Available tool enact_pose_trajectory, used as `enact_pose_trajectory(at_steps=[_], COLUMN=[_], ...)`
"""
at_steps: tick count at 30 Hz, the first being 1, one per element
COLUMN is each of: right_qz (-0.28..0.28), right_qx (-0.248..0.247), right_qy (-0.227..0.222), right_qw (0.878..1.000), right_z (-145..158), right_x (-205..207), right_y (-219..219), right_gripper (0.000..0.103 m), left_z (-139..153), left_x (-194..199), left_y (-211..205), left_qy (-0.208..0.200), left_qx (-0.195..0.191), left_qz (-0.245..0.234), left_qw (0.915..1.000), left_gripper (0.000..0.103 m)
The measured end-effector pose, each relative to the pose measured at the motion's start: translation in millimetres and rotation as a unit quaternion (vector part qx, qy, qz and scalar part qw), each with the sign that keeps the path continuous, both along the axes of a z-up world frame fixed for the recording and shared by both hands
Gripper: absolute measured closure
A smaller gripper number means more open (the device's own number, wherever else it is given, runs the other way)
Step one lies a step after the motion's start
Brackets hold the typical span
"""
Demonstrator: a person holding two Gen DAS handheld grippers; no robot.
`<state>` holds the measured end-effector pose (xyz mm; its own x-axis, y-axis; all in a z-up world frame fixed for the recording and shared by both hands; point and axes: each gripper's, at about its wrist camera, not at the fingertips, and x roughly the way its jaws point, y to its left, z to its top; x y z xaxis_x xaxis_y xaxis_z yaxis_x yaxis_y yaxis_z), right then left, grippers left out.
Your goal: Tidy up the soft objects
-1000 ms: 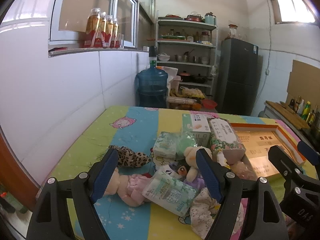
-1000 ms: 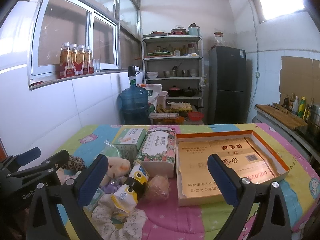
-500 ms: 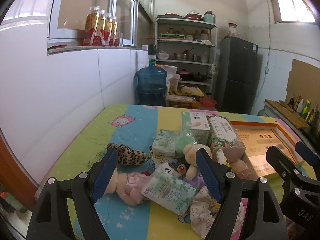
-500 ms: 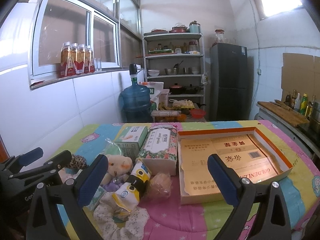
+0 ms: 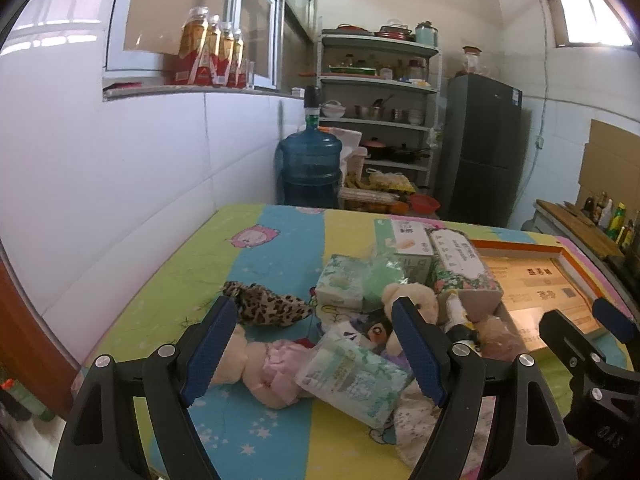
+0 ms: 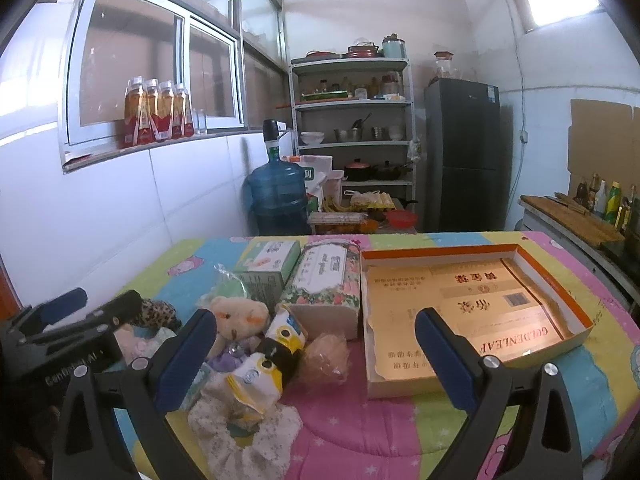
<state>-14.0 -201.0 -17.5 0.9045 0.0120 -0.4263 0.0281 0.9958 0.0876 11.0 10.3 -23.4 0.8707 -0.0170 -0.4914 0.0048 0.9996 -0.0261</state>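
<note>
A heap of soft things lies on the colourful quilted table: a cream teddy bear [image 6: 239, 317], a penguin plush [image 6: 267, 364], a leopard-print pouch [image 5: 267, 305], a doll in pink [image 5: 269, 368], tissue packs [image 5: 352, 378] and a floral cloth [image 6: 244, 424]. An open orange cardboard box lid [image 6: 472, 304] lies to their right. My left gripper [image 5: 314, 350] is open and empty above the doll and tissue pack. My right gripper [image 6: 316, 354] is open and empty above the heap's right side.
Two tissue boxes [image 6: 324, 276] stand behind the heap. A white tiled wall runs along the left. A blue water jug [image 6: 276, 196], a shelf rack [image 6: 352, 136] and a dark fridge [image 6: 464, 156] stand beyond the table's far edge.
Both grippers have drifted slightly; the right wrist view has tilted a little so the box lid sits lower-right. Nothing was grasped.
</note>
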Motion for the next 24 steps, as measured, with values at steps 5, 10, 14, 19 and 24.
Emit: enact_pose_trajectory(at_steps=[5, 10, 14, 19, 24], right_qz=[0.003, 0.02, 0.038, 0.052, 0.059], right_qx=[0.015, 0.013, 0.012, 0.009, 0.008], right_qy=[0.018, 0.02, 0.033, 0.047, 0.058], right_qw=[1.0, 1.0, 0.999, 0.997, 0.997], right_z=[-8.9, -10.5, -16.6, -26.1, -33.9], right_x=[3.5, 6.1, 11.1, 17.8, 22.9], right_y=[-5.1, 3.7, 13.0, 24.2, 32.7], right_gripper=[0.003, 0.003, 0.003, 0.003, 0.004], left_z=[-7.8, -13.4, -19.1, -30.4, -43.4], left_x=[3.8, 4.7, 4.5, 8.9, 15.7], left_y=[8.4, 15.9, 25.2, 45.3, 67.3], left_qy=[0.011, 0.013, 0.012, 0.02, 0.035], left_qx=[-0.012, -0.015, -0.019, -0.032, -0.058], left_qz=[0.004, 0.01, 0.01, 0.017, 0.025], left_qw=[0.9999, 0.9998, 0.9997, 0.9991, 0.9974], left_gripper=[0.021, 0.021, 0.021, 0.021, 0.021])
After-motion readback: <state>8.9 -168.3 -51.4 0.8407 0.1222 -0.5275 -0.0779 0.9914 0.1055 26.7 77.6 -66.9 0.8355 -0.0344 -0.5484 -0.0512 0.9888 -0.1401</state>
